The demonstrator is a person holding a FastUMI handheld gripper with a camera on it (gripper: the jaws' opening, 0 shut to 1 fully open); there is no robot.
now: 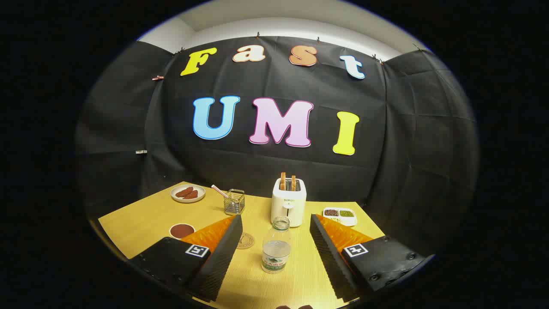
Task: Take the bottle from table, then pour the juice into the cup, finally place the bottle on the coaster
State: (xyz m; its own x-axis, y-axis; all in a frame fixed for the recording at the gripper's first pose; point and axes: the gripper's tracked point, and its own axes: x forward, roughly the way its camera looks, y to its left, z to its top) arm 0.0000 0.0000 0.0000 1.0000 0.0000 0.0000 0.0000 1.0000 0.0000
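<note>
- Bottle [276, 245]: clear, uncapped, upright on the wooden table [141, 214]. It stands between the two fingers, toward their far ends, touching neither. It looks partly filled with a clear liquid, though the level is hard to read.
- Gripper [274, 223]: spread wide, holding nothing. The left finger [223, 253] and right finger [328, 253] flank the bottle with a gap on each side; the bottle sits about midway between them.
- Step in hand: by my reading this is the first one, taking the bottle. The approach looks lined up but the grasp is not yet made.
- Next move: it calls for easing a little farther forward so the pads sit on the bottle's body near the label, then closing evenly. The bottle is open and light, so a lopsided close could tip it or spill.
- Coaster [245, 240]: a round tan disc just left of the bottle, partly hidden behind the left finger. This is where the bottle goes last.
- Cup [182, 231]: farther left, near the left finger's orange side, a low round vessel with a dark brown inside. I take it to be the pouring target.
- Farther off: a white toaster [288, 207] with two slices stands right behind the bottle. A wire basket [234, 201] and a plate [188, 193] of brown food sit far left, and a divided dish [341, 216] far right.
</note>
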